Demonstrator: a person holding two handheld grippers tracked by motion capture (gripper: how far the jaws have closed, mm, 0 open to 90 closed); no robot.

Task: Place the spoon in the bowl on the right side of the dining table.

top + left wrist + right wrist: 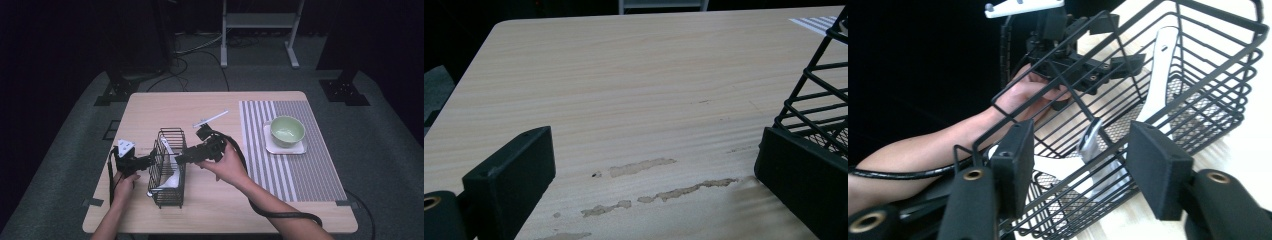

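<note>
My left gripper (148,161) sits at the left wall of the black wire basket (169,167), near the front-left of the wooden table (210,107). In the left gripper view its jaws stand wide apart w/ bare, scuffed tabletop between them; the basket (819,85) is at the right jaw's side, looks like it's touching the wire there, but nothing is pinched. My left hand (123,185) grips it from below.

My right gripper (181,158) comes at the basket from the opposite side, tips at or just over the right wall. In the right gripper view its jaws are also apart, w/ the basket rim (1128,75) running across the gap. Can't tell if either pad actually touches wire. My right hand (227,165) holds the body; the black cable (260,207) trails back over the front edge.

Inside the basket: a white utensil w/ a long flat handle (1158,70) leaning up against the far wall, plus another pale piece (1088,142) lying low on the mesh bottom. In the high view the white utensil (170,170) lies lengthwise in there.

Elsewhere: a thin white stick-like thing (210,119) lies on the table behind the basket, apart from it. A grey striped mat (295,165) covers the right side; a green bowl (287,131) sits on a square white plate (300,148) on the mat, well apart from the basket.
</note>
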